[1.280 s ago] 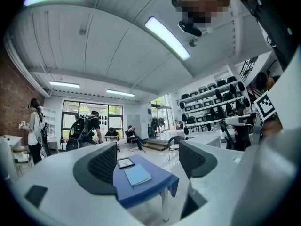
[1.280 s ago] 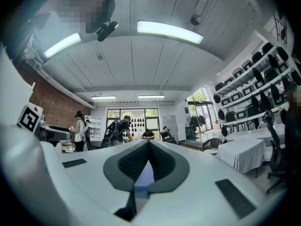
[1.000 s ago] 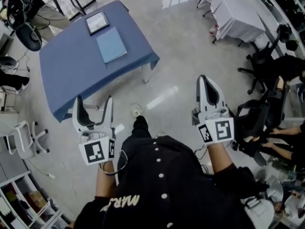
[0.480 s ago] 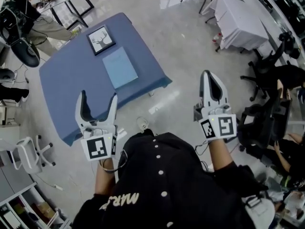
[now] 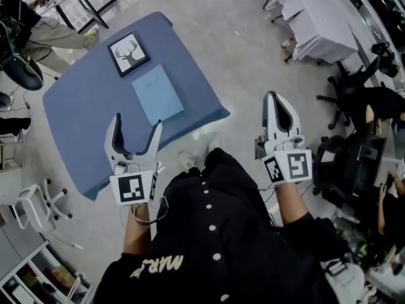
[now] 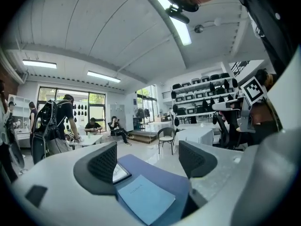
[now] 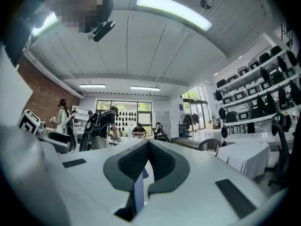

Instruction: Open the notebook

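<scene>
Standing at the near edge of a blue-clothed table, both grippers held in the air. The notebook lies flat and closed, light blue cover up, near the table's middle and well apart from both grippers; print on the cover is too small to read. Just beyond it, not touching, is a framed deer picture; in the left gripper view one jaw hides about half of it. On the left gripper the jaws are spread wide with nothing between them, and the notebook shows through the gap, farther off. On the right gripper the jaws are pressed together and grip nothing. It hangs over bare floor right of the table; a thin blue sliver shows through the slit below its tips, source unclear. A dark buttoned top fills the lower head view and covers the legs down to the shoes.
</scene>
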The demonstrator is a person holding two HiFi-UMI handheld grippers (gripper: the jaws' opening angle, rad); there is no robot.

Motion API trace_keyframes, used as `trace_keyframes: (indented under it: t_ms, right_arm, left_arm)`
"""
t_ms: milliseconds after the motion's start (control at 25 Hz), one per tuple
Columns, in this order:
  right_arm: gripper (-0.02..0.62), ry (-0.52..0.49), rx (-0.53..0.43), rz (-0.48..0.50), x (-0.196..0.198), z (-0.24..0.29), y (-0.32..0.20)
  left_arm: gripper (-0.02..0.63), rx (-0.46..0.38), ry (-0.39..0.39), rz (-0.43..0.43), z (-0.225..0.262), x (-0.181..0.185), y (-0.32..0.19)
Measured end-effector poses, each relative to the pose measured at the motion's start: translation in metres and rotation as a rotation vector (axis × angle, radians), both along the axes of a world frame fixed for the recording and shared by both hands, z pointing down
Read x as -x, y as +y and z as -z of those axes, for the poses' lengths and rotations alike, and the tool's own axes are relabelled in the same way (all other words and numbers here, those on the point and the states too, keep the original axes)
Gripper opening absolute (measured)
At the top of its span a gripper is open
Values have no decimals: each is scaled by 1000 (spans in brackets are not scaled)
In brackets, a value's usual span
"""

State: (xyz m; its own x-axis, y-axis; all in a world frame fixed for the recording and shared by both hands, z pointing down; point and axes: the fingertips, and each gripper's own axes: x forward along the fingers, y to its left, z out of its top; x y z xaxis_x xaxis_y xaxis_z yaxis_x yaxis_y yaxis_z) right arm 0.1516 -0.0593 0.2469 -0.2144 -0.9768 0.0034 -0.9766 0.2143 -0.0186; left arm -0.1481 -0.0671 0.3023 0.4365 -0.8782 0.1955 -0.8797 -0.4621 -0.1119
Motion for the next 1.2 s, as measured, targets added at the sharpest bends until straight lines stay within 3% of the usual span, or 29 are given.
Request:
trace_keyframes:
  t_ms: [120, 440, 800, 1080, 1200]
  right_arm:
    - [3, 2, 15, 27, -3, -9, -28]
    - [3, -11, 72, 110, -13, -41, -79]
    - [5, -31, 229, 162, -12, -127, -103]
    - [5, -33, 308, 179, -18, -173, -107]
    - [4, -36, 335, 184, -19, -186, -108]
  left_arm:
    - [394, 39, -73, -50, -23, -10, -16]
    - [394, 121, -220, -87, -86, -41, -37]
    - [394, 193, -486, -227, -233, -76, -57]
    - [391, 263, -556, -248, -298, -83, -67]
    - [387, 281, -553, -252, -310, -85, -70]
